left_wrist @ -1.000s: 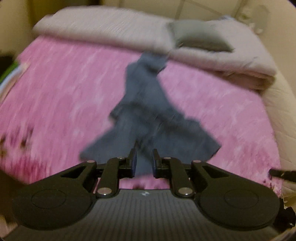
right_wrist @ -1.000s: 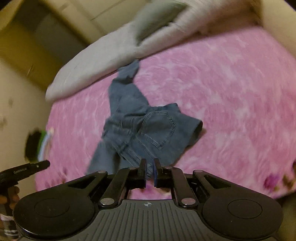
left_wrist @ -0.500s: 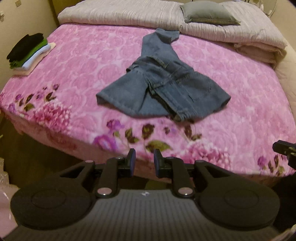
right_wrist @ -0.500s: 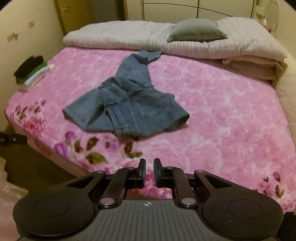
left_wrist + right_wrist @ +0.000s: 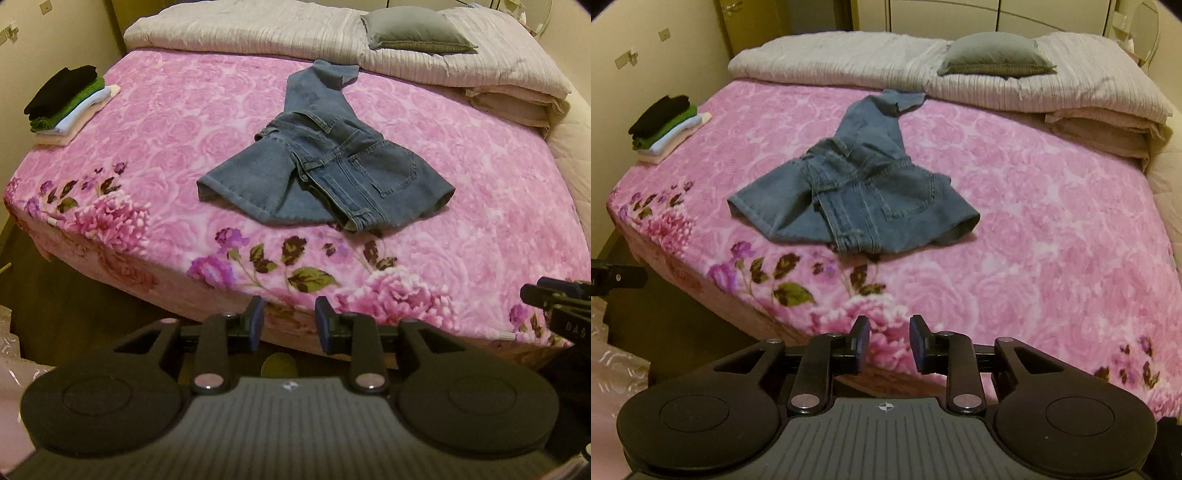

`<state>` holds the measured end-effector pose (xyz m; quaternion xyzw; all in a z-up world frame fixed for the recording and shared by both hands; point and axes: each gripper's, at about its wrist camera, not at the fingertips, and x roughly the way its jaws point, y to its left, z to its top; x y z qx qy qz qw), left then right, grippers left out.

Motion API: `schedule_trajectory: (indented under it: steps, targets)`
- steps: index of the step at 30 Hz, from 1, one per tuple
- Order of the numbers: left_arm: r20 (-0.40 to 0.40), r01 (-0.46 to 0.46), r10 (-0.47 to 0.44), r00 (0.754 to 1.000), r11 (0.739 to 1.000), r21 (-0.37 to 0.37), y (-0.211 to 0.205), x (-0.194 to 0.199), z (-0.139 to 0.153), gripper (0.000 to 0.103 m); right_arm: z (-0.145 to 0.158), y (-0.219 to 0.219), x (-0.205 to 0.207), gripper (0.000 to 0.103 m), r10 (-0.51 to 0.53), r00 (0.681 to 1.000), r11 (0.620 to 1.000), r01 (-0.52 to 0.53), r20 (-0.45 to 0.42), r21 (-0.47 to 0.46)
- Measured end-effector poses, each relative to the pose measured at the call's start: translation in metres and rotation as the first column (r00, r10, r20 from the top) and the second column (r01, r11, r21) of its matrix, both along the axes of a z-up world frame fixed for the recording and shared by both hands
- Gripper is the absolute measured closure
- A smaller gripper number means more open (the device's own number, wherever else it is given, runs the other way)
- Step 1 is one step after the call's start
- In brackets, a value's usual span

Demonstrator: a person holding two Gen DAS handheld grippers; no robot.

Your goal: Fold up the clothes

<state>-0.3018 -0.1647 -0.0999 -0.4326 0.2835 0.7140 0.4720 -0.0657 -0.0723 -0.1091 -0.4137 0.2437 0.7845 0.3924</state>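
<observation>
The jeans (image 5: 325, 173) lay crumpled on the pink floral blanket (image 5: 166, 155), roughly midway across the bed and nearer its foot edge than its head, one leg stretching back until its cuff touched the folded beige duvet (image 5: 258, 33) along the head edge. The waistband and a back pocket faced up. A grey pillow (image 5: 417, 33) rested on the duvet. A stack of folded clothes (image 5: 70, 99), black on top, sat at the bed's far left corner, well apart from the jeans.

The left gripper (image 5: 286, 326) hung off the foot edge of the bed, its jaws having just been opening, parted with nothing between them. The right gripper (image 5: 886, 345) was likewise at the foot edge, jaws just opened and empty. Neither touched the jeans.
</observation>
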Motion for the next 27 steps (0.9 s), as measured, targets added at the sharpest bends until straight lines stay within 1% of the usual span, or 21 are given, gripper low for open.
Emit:
schedule_trajectory:
  steps: [6, 12, 16, 19, 21, 24, 27]
  targets:
    - [0.006, 0.004, -0.004, 1.000, 1.000, 0.018, 0.019, -0.022, 0.003, 0.076, 0.008, 0.015, -0.017, 0.071, -0.014, 1.000, 0.999, 0.014, -0.010, 0.036]
    - [0.031, 0.003, -0.005, 1.000, 0.999, 0.042, 0.042, -0.063, -0.001, 0.076, 0.024, 0.047, -0.028, 0.071, -0.093, 0.995, 0.980, 0.096, -0.023, 0.173]
    - [0.040, -0.006, 0.004, 0.999, 1.000, 0.029, 0.063, -0.101, -0.010, 0.076, 0.028, 0.067, -0.043, 0.071, -0.098, 0.995, 0.966, 0.089, 0.025, 0.243]
    - [0.041, -0.020, 0.019, 0.999, 1.000, 0.014, 0.080, -0.128, -0.018, 0.076, 0.018, 0.077, -0.059, 0.070, -0.070, 0.993, 0.961, 0.042, 0.094, 0.273]
    - [0.053, -0.023, 0.022, 0.998, 1.000, 0.006, 0.088, -0.143, -0.024, 0.076, 0.006, 0.080, -0.068, 0.070, -0.048, 0.990, 0.962, 0.010, 0.133, 0.274]
    - [0.068, -0.019, 0.019, 0.998, 1.000, -0.003, 0.098, -0.162, -0.036, 0.074, -0.020, 0.080, -0.077, 0.070, -0.019, 0.981, 0.966, -0.032, 0.194, 0.256]
    - [0.095, -0.026, 0.029, 0.995, 0.999, -0.031, 0.105, -0.177, -0.059, 0.073, -0.050, 0.077, -0.085, 0.070, 0.005, 0.967, 0.971, -0.065, 0.253, 0.230]
